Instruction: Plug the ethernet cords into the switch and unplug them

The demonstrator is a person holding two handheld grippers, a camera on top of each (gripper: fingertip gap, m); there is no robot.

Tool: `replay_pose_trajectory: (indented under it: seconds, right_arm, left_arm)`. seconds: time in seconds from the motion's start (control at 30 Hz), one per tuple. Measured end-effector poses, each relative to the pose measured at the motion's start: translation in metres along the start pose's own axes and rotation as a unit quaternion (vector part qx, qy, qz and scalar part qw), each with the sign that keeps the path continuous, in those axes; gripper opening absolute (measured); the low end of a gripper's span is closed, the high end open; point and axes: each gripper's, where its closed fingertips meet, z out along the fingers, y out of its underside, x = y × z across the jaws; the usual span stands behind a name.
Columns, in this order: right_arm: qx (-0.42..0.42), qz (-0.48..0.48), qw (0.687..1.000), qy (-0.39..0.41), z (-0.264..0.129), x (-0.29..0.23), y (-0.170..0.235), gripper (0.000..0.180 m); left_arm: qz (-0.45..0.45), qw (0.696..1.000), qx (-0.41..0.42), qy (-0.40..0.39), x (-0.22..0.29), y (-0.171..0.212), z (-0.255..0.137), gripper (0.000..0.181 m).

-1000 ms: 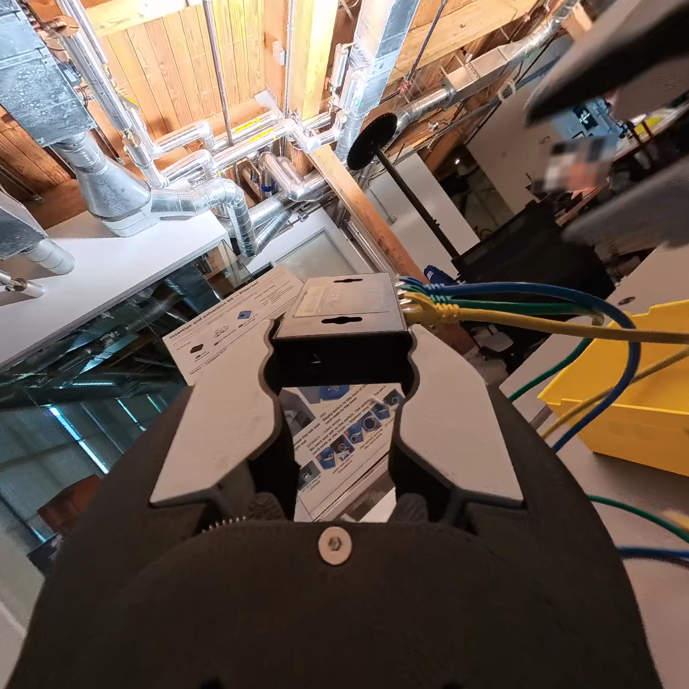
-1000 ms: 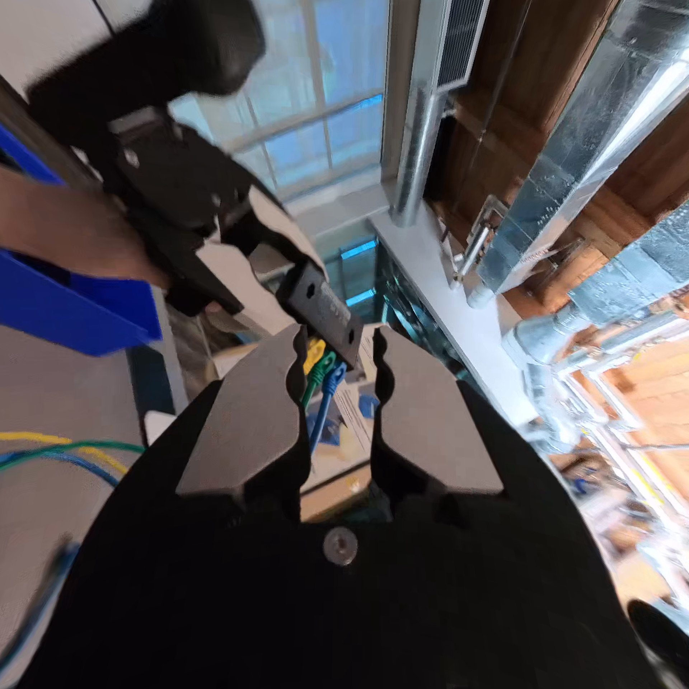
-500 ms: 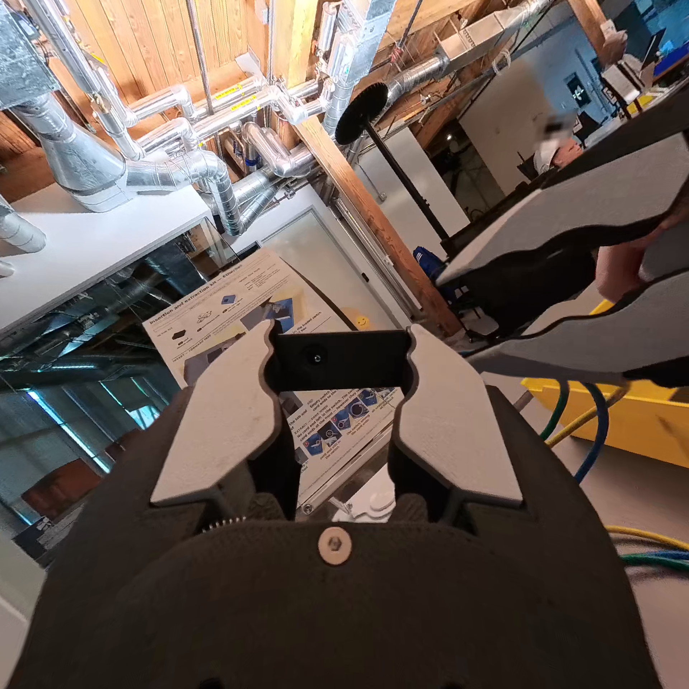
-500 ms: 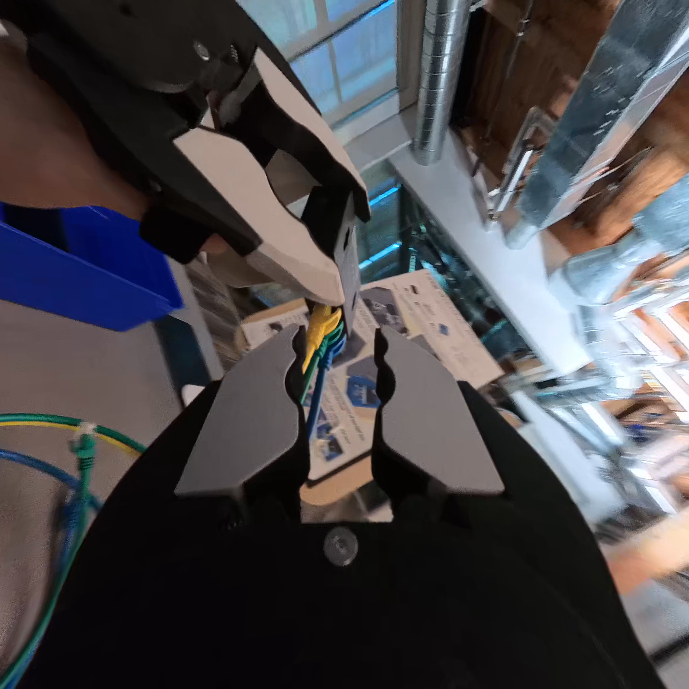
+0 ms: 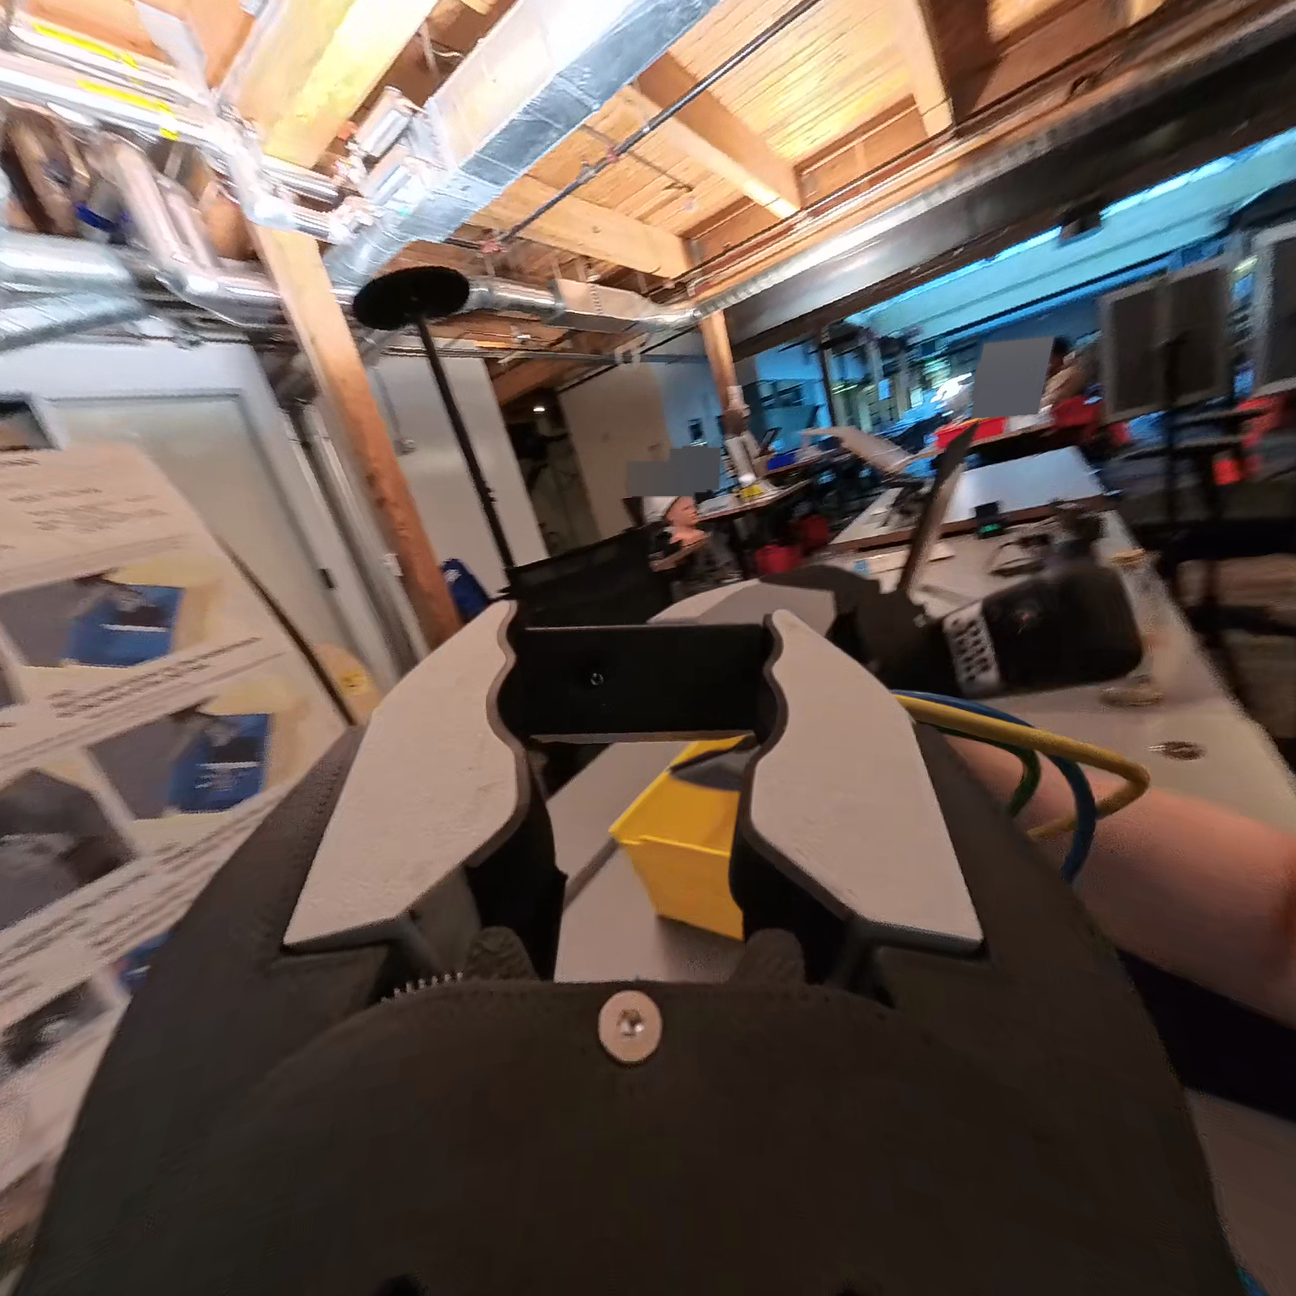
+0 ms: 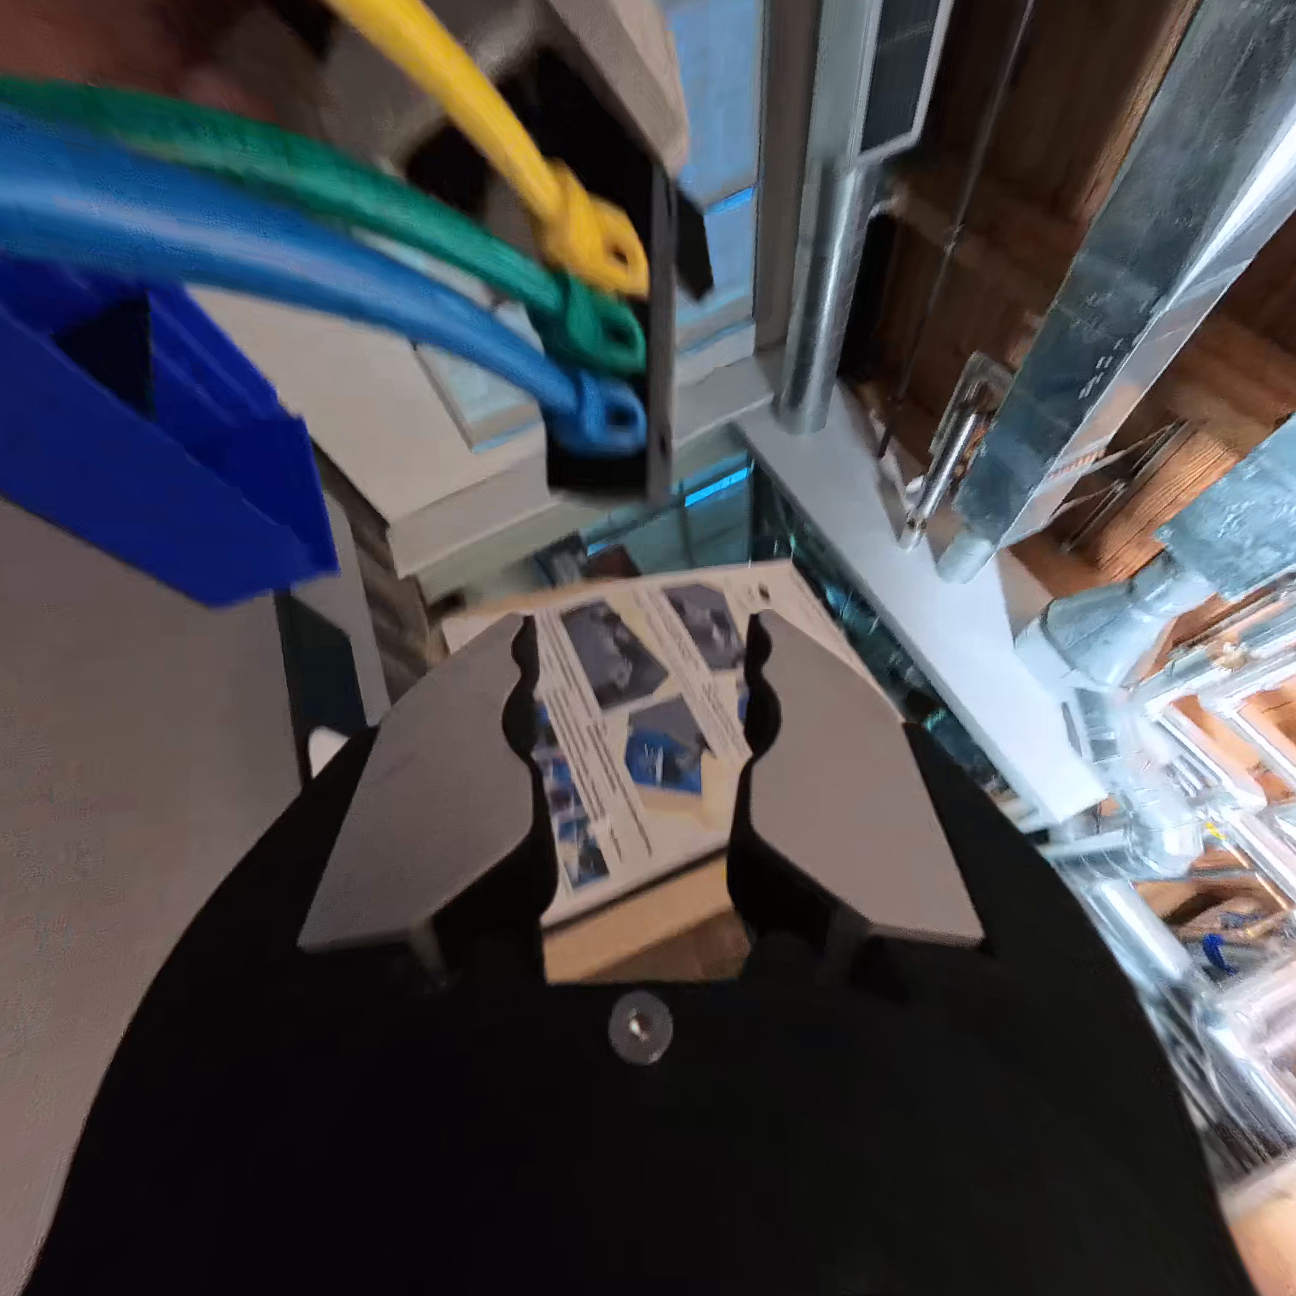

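My left gripper [image 5: 639,631] is shut on the black switch [image 5: 631,694] and holds it in the air, side face toward the camera. In the right wrist view the switch [image 6: 659,336] is edge-on at the top. A yellow plug [image 6: 596,245], a green plug [image 6: 603,329] and a blue plug [image 6: 606,421] sit in its ports. Their cords loop to the right in the left wrist view [image 5: 1080,778]. My right gripper [image 6: 642,624] is open and empty, below the plugs and apart from them. Its finger [image 5: 729,603] shows behind the switch.
A yellow bin [image 5: 687,862] stands on the grey table [image 5: 1157,722] under the switch. A blue bin [image 6: 175,456] is at the left of the right wrist view. A printed instruction sheet [image 6: 631,736] stands behind. A person's forearm [image 5: 1178,883] crosses at right. Tip to tip, the grippers are about 9 cm apart.
The left gripper has swung the switch round toward the room. The right gripper has come closer and lower, so the plugs now sit above its fingers, and its jaws have opened wider.
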Motion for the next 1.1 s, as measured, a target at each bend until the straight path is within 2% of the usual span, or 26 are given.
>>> replay_pose_trajectory:
  seconds: [0.07, 0.13, 0.23, 0.33, 0.4, 0.47, 0.57, 0.67, 0.7, 0.8, 1.1]
  right_arm:
    - [0.047, -0.006, 0.999, 0.015, 0.008, -0.009, -0.026, 0.059]
    - [0.063, -0.044, 0.996, 0.037, 0.007, -0.013, -0.040, 0.047]
    - [0.065, -0.048, 0.996, 0.032, 0.001, -0.006, -0.042, 0.029]
    - [0.048, -0.023, 0.998, -0.015, -0.002, -0.008, -0.039, 0.028]
    - [0.065, -0.006, 0.997, -0.040, -0.006, -0.010, -0.043, 0.029]
    - [0.073, 0.020, 0.993, -0.092, -0.010, -0.018, -0.046, 0.028]
    - [0.041, 0.015, 0.988, -0.151, -0.012, -0.032, -0.038, 0.028]
    - [0.020, -0.005, 0.981, -0.195, -0.015, -0.047, -0.031, 0.028]
    - [0.013, -0.009, 0.978, -0.208, -0.016, -0.051, -0.029, 0.029]
    - [0.013, -0.028, 0.973, -0.228, -0.017, -0.061, -0.030, 0.029]
    - [0.031, -0.045, 0.973, -0.226, -0.022, -0.057, -0.042, 0.029]
  left_arm:
    - [-0.036, 0.999, 0.004, 0.032, 0.011, 0.003, 0.005, 0.061]
    - [-0.050, 0.997, 0.010, 0.058, 0.017, 0.005, 0.008, 0.061]
    - [0.005, 0.996, -0.011, 0.093, 0.020, 0.013, 0.003, 0.063]
    - [0.106, 0.991, -0.022, 0.083, 0.014, 0.017, -0.007, 0.074]
    - [0.231, 0.970, -0.053, 0.050, 0.010, 0.026, -0.011, 0.075]
    - [0.357, 0.931, -0.074, 0.013, 0.011, 0.036, -0.012, 0.067]
    - [0.415, 0.904, -0.097, 0.032, 0.033, 0.052, -0.004, 0.060]
    - [0.492, 0.863, -0.108, 0.042, 0.043, 0.069, 0.000, 0.039]
    - [0.507, 0.853, -0.114, 0.048, 0.045, 0.076, 0.001, 0.036]
    - [0.501, 0.854, -0.121, 0.075, 0.049, 0.086, 0.000, 0.031]
    - [0.502, 0.853, -0.117, 0.082, 0.048, 0.083, -0.006, 0.030]
